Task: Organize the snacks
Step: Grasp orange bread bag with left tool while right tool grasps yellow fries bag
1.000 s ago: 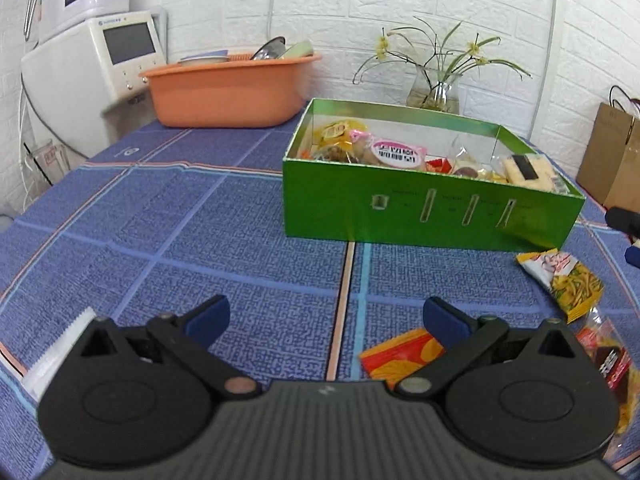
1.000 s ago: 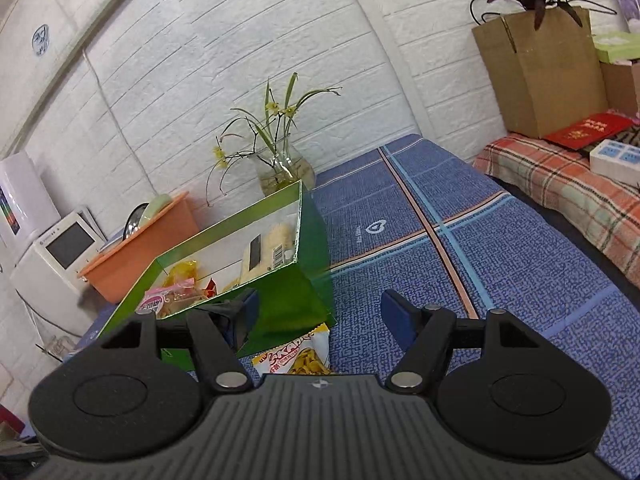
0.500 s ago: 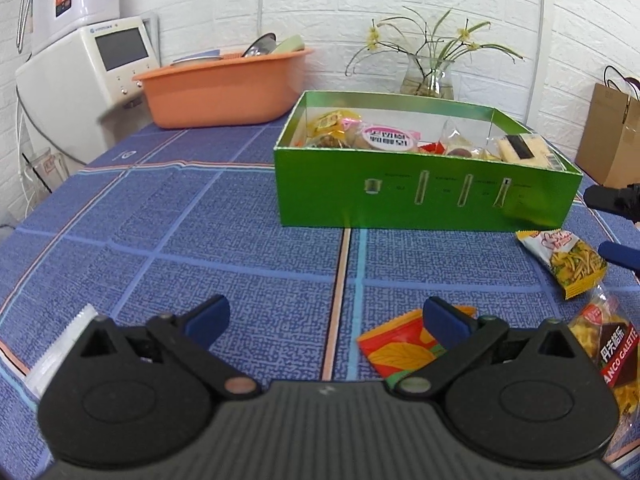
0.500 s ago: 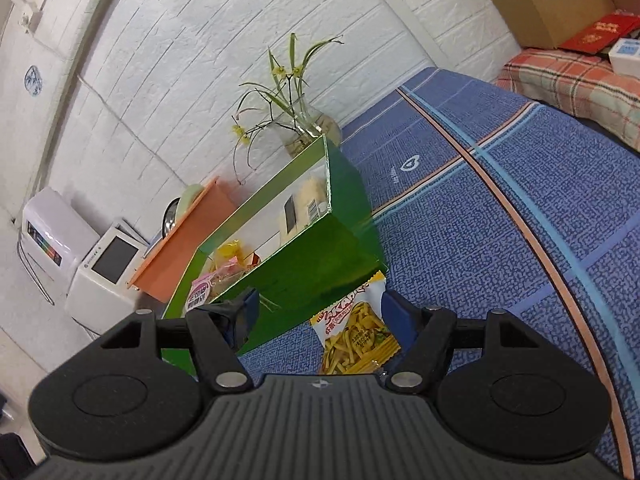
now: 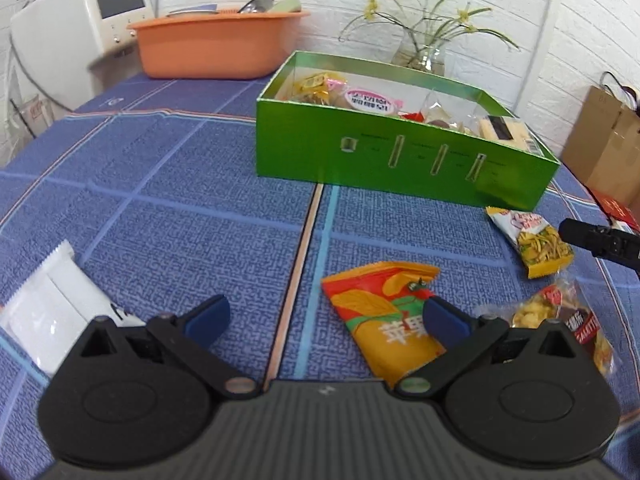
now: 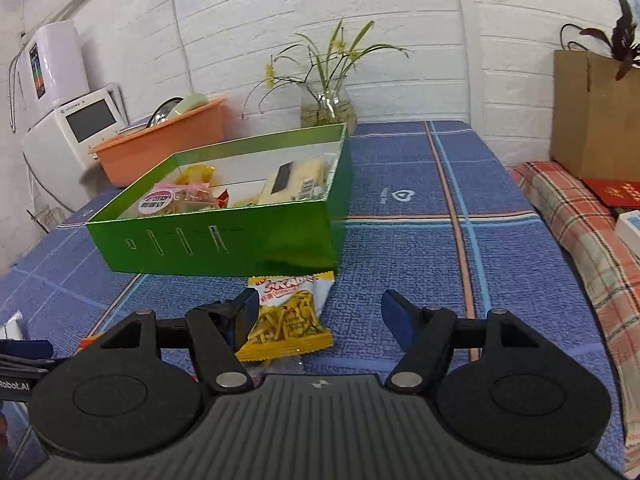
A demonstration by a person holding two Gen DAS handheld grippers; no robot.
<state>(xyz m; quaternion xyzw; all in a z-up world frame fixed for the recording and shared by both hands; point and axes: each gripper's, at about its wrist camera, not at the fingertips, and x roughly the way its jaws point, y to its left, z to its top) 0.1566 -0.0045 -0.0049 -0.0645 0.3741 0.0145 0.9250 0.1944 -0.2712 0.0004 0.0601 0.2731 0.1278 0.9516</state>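
A green box point(image 5: 400, 160) point(image 6: 224, 240) holding several snack packs stands on the blue checked tablecloth. My left gripper point(image 5: 326, 318) hangs open above the cloth, its right finger over an orange-red snack pack point(image 5: 380, 312). A white pack point(image 5: 56, 308) lies by its left finger. My right gripper point(image 6: 320, 312) is open just behind a yellow pack of fried sticks point(image 6: 290, 316) point(image 5: 532, 236), which lies in front of the box. A clear cookie pack point(image 5: 568, 316) lies at the right edge of the left wrist view.
An orange basin point(image 5: 216, 46) with dishes and a white appliance point(image 5: 72, 32) stand at the back left. A glass vase of flowers point(image 6: 326, 104) is behind the box. A brown paper bag point(image 6: 592, 112) and a plaid cloth point(image 6: 580, 220) lie to the right.
My left gripper rose and tipped down, bringing the orange-red and white packs into fuller view. My right gripper swung level and now faces the yellow pack and the box.
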